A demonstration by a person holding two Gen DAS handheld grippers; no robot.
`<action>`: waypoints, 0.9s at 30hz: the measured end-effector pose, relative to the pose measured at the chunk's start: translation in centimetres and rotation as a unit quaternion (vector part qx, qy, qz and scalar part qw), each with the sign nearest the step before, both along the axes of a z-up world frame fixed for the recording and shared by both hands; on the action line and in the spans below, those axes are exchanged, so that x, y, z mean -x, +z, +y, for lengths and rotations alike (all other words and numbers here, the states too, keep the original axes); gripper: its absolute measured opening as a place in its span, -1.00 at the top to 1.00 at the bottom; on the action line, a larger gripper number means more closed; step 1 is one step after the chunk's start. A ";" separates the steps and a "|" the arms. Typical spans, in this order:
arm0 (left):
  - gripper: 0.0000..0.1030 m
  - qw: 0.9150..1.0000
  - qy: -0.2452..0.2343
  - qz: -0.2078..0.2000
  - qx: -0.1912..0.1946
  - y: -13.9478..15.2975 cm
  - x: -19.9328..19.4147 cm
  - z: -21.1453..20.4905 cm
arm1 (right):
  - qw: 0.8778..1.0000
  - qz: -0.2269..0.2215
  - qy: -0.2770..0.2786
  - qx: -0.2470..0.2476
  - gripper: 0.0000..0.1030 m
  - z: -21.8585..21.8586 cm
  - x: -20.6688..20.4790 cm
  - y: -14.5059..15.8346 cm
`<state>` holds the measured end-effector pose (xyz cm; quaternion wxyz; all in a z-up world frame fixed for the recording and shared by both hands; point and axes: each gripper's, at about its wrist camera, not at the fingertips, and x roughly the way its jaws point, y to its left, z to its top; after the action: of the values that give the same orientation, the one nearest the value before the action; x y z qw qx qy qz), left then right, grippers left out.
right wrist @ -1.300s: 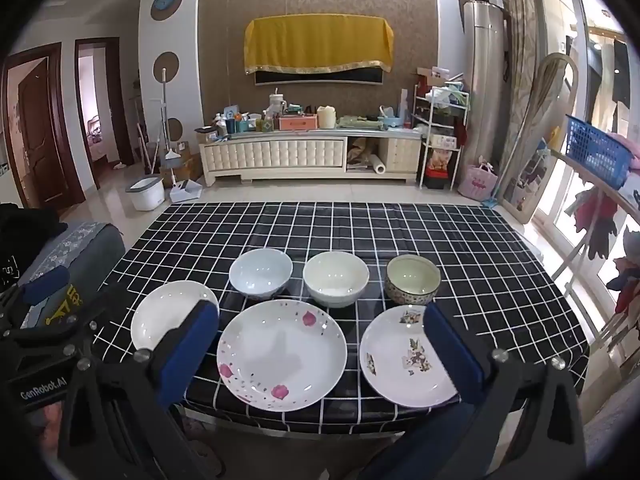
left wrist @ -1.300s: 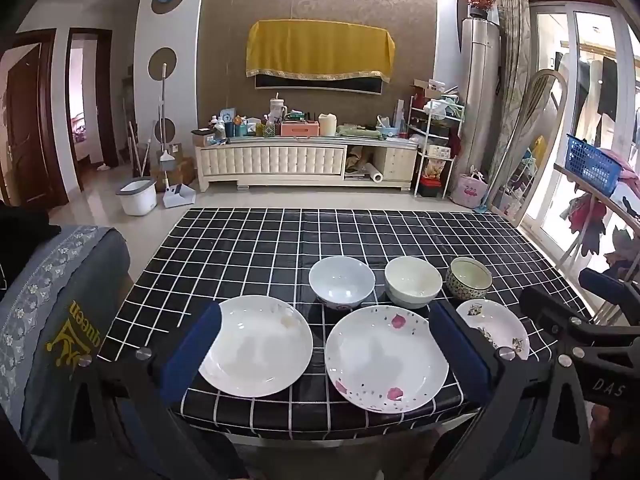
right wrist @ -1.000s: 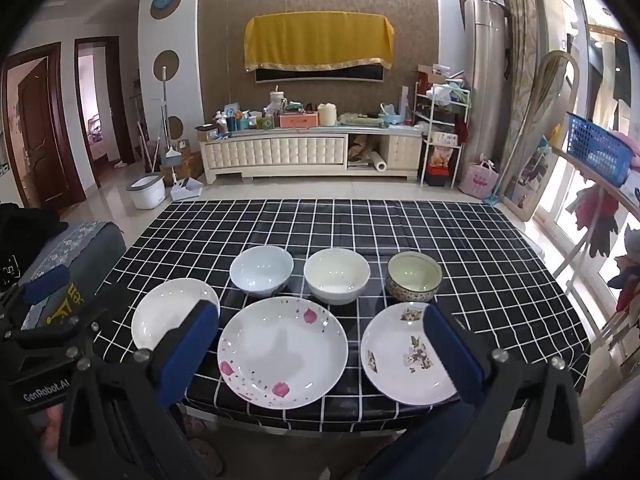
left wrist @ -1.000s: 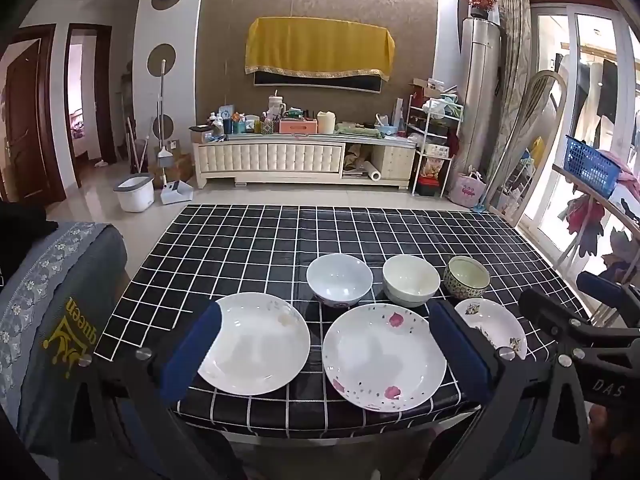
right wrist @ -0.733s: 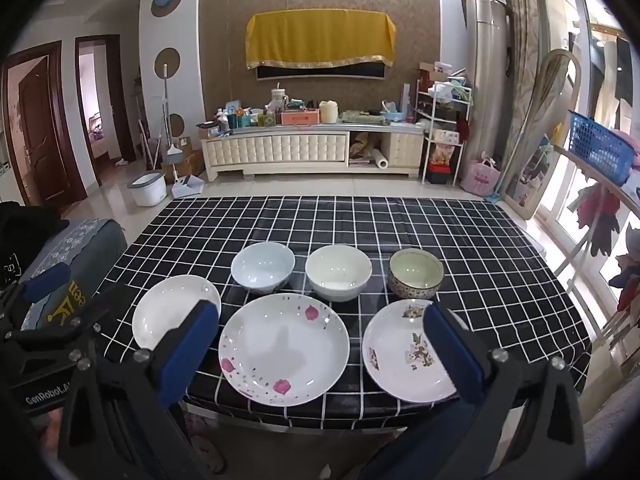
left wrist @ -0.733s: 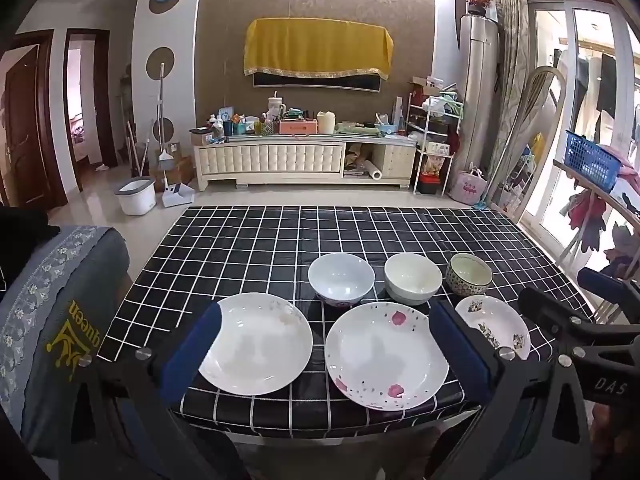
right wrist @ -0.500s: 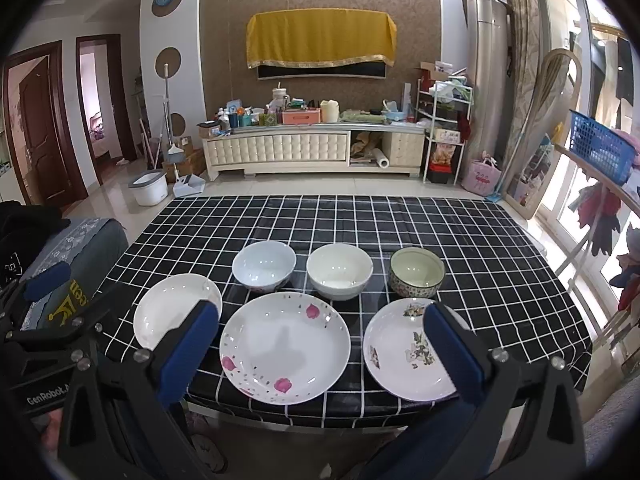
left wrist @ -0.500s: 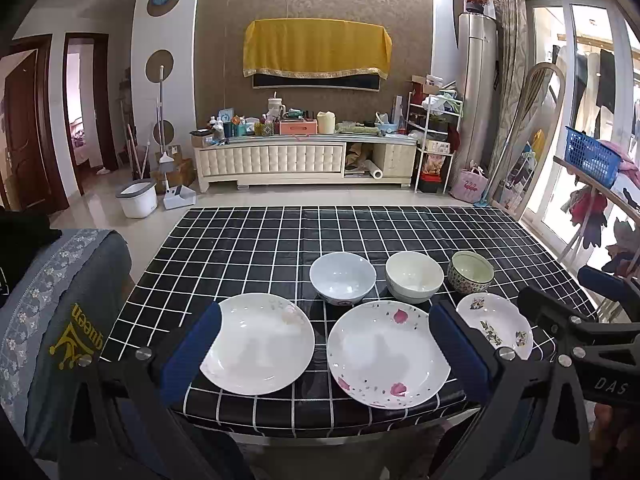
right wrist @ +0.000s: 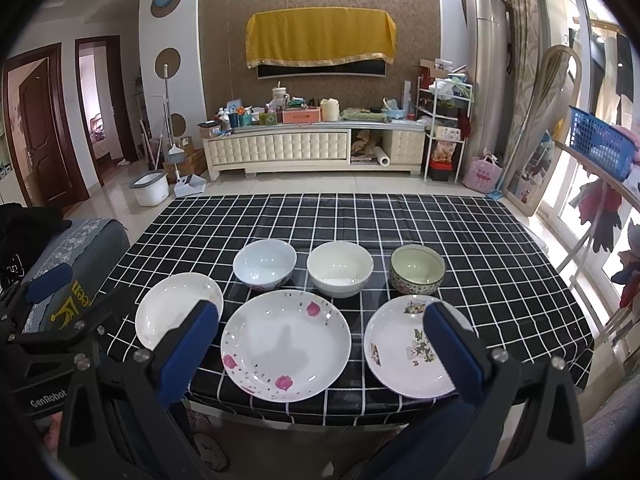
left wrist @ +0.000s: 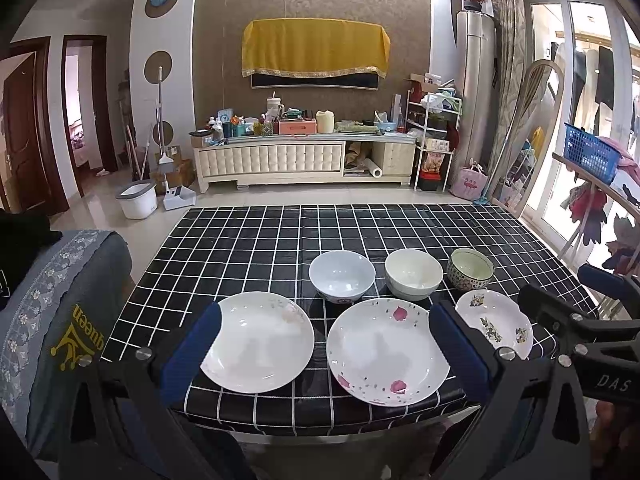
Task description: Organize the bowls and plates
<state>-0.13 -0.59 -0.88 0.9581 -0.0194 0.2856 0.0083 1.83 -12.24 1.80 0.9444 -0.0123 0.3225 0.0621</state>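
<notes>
1. I am holding my left gripper [left wrist: 324, 350] wide open, nothing between its blue pads [left wrist: 192, 354]; it is hovering at the near edge of the bench [left wrist: 248, 248], above the plates.
2. I am holding my right gripper [right wrist: 320, 350] wide open too, empty, hovering at the same near edge, further to the right.
3. Front row, L to R, is lying flat on the checked cloth: plain white plate [left wrist: 258, 346], large pink-petal plate [left wrist: 386, 350], small plate w/ floral decals [right wrist: 412, 350]. Plates are sitting near each other w/ cloth showing between them.
4. Back row, L to R, is standing upright: pale blue bowl [left wrist: 342, 274], cream bowl [left wrist: 414, 272], patterned bowl w/ green inside [left wrist: 470, 268]. All three are showing empty.
5. Bowls are sitting just behind the plates; the pale blue bowl's foot is nearly meeting the pink-petal plate's rim, contact unclear.
6. Left of the bench, a grey cushion w/ gold "queen" print [left wrist: 72, 320] is lying just beside the bench edge.
7. Beyond the bench, a white TV cabinet [right wrist: 312, 150] is standing against the far wall, loaded w/ misc. items.
</notes>
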 end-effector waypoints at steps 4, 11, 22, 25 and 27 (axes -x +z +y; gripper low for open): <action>-1.00 1.000 0.000 0.000 0.000 0.1 0.1 0.0 | 1.000 0.002 -0.001 0.000 -1.00 -0.1 0.0 0.0; -1.00 1.000 0.000 0.000 0.000 0.2 0.1 0.0 | 1.000 0.004 -0.001 0.001 -1.00 -0.2 0.0 -0.2; -1.00 1.000 0.000 0.002 -0.004 0.1 0.1 -0.1 | 1.000 0.007 -0.001 0.005 -1.00 -0.3 -0.2 -0.5; -1.00 1.000 -0.001 0.001 -0.005 0.1 0.1 -0.1 | 1.000 0.010 -0.001 0.003 -1.00 -0.3 -0.2 -0.6; -1.00 1.000 -0.001 0.001 -0.006 0.2 0.1 -0.1 | 1.000 0.009 -0.001 0.004 -1.00 -0.3 -0.2 -0.5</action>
<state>-0.28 -0.72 -0.67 0.9579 -0.0138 0.2865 0.0087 2.07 -12.54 1.26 0.9415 -0.0154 0.3313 0.0601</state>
